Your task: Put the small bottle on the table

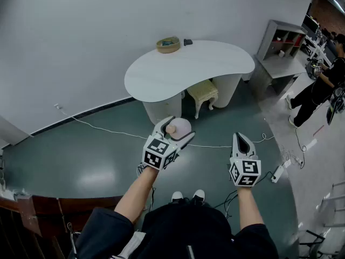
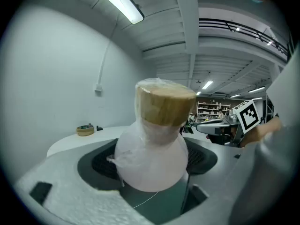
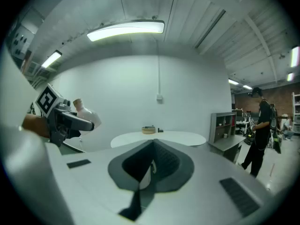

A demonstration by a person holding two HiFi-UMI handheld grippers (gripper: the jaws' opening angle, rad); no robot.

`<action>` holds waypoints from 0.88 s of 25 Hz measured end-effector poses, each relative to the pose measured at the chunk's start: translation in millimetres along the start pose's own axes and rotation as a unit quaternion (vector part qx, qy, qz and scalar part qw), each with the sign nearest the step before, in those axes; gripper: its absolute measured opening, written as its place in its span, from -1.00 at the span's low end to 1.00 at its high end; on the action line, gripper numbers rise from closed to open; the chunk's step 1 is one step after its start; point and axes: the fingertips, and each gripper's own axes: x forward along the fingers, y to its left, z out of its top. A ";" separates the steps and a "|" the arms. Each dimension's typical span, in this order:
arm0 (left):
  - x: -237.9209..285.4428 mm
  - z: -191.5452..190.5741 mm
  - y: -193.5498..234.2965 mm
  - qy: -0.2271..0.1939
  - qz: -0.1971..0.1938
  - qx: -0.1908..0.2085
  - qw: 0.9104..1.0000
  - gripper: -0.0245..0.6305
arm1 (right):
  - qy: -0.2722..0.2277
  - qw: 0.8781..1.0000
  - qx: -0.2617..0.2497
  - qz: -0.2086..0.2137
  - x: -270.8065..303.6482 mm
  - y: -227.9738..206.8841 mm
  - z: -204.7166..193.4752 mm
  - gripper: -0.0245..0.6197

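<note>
The small bottle (image 1: 180,126) is round and pale pink with a cork stopper (image 2: 165,104). It hangs in the air well in front of the table, with my left gripper (image 1: 177,128) shut on its belly (image 2: 152,161). The white kidney-shaped table (image 1: 188,69) stands further ahead by the wall, and its top shows low behind the bottle (image 2: 70,143). My right gripper (image 1: 240,136) hovers to the right of the left one, its jaws together and nothing between them (image 3: 151,149). From the right gripper view the bottle (image 3: 87,116) appears at the left, held up.
A small woven basket (image 1: 168,44) and a dark object sit at the table's far edge. A cream stool (image 1: 203,93) stands under the table. A grey shelf unit (image 1: 280,47) is at the right, with a person (image 1: 322,85) beyond it. A cable (image 1: 108,129) and power strip (image 1: 278,172) lie on the green floor.
</note>
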 end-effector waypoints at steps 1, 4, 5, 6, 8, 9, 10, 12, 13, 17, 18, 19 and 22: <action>0.9 -1.2 0.0 0.002 -0.001 0.000 1.000 0.30 | -0.006 1.000 0.002 0.000 -0.6 -0.2 0.7 -0.93; 4.9 -4.1 0.3 0.007 -0.002 -0.002 1.000 0.30 | -0.015 1.000 0.004 0.002 0.0 -3.2 1.2 -0.92; 7.4 -4.1 0.4 0.008 -0.001 -0.003 1.000 0.30 | -0.014 1.000 0.004 0.003 1.4 -5.8 1.1 -0.92; 10.4 -3.5 0.4 0.008 -0.001 -0.003 1.000 0.30 | -0.013 1.000 0.003 0.003 3.3 -8.9 1.0 -0.92; 16.7 -2.4 0.1 0.010 0.000 -0.002 1.000 0.30 | -0.011 1.000 0.002 0.004 7.1 -14.6 0.6 -0.92; 19.3 -2.4 -0.3 0.012 0.000 -0.001 1.000 0.30 | -0.011 1.000 0.003 0.006 8.4 -16.4 0.1 -0.92; 21.8 -2.6 -0.9 0.013 0.000 0.000 1.000 0.30 | -0.011 1.000 0.004 0.009 9.4 -17.9 -0.4 -0.92; 26.8 -2.7 -2.5 0.017 0.003 0.000 1.000 0.30 | -0.011 1.000 0.004 0.016 11.4 -21.1 -1.1 -0.92; 29.6 -2.6 -3.8 0.018 0.004 0.000 1.000 0.30 | -0.012 1.000 0.004 0.020 12.5 -23.6 -1.8 -0.92; 42.1 -2.3 -13.5 0.024 0.012 0.001 1.000 0.30 | -0.009 0.999 0.008 0.030 16.0 -40.0 -6.0 -0.92; 45.2 -2.6 -15.9 0.025 0.016 0.001 1.000 0.30 | -0.008 0.999 0.009 0.032 16.8 -44.5 -7.5 -0.92; 47.9 -3.3 -18.5 0.027 0.019 0.001 0.999 0.30 | -0.006 0.999 0.010 0.034 17.1 -48.5 -9.4 -0.92; 54.3 -5.0 -26.9 0.028 0.030 -0.004 0.999 0.30 | 0.002 0.999 0.009 0.049 16.8 -57.0 -14.5 -0.92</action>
